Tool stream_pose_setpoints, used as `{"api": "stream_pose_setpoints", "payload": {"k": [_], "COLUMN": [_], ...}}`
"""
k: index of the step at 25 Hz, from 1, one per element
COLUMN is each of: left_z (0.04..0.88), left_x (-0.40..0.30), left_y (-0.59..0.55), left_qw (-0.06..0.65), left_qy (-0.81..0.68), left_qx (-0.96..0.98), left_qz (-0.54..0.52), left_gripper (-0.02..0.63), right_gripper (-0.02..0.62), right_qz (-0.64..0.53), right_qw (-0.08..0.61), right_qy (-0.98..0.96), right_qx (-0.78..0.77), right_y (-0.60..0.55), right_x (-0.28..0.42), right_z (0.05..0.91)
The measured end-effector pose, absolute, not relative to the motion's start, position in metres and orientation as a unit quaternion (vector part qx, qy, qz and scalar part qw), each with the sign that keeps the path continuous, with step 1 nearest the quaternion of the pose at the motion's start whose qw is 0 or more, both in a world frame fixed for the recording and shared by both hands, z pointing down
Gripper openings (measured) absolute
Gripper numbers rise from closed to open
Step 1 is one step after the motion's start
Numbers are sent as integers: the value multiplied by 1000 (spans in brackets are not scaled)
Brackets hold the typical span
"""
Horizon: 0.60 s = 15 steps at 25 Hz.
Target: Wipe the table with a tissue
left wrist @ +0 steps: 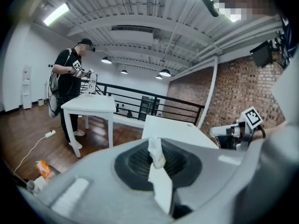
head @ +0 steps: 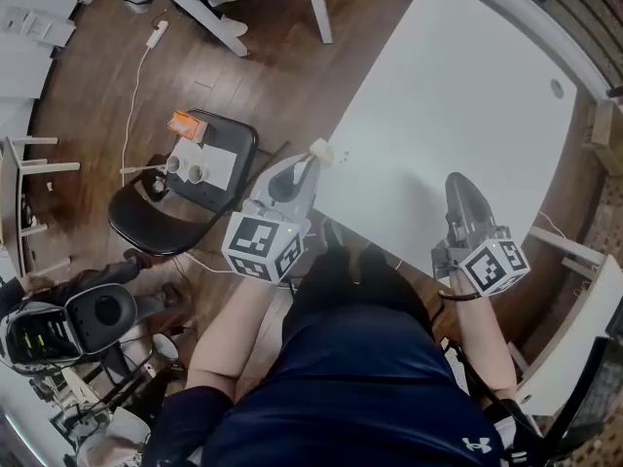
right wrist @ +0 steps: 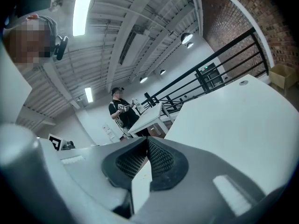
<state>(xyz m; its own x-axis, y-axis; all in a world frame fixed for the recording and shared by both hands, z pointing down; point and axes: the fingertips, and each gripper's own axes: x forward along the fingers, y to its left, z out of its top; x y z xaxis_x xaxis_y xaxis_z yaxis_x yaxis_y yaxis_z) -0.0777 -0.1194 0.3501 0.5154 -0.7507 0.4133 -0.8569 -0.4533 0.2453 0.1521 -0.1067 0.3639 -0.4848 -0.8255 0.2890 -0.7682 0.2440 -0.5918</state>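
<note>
Your left tongs reach forward to the near-left corner of the white desk. They pinch a crumpled white tissue, which sits right at that corner's edge. Your right tongs lie over the desk's near edge, their dark ribbed pads pressed together on nothing. The smooth desk top stretches wide ahead; a black chair stands close on your left.
</note>
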Motion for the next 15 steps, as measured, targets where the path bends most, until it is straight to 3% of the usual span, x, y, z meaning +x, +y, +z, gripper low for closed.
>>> {"api": "stream_pose_setpoints", "payload": {"k": [15], "left_z": [491], "left_x": [-61], "left_y": [-186], "left_qw": [188], "left_qy": [-383], "left_qx": [870], "left_qz": [249], "left_gripper": [18], "right_gripper": [11], "right_qz": [-364], "right_qw": [-4], "right_qy": [779], "right_qx": [-510], "right_y": [-147], "right_x": [128], "right_z": [438]}}
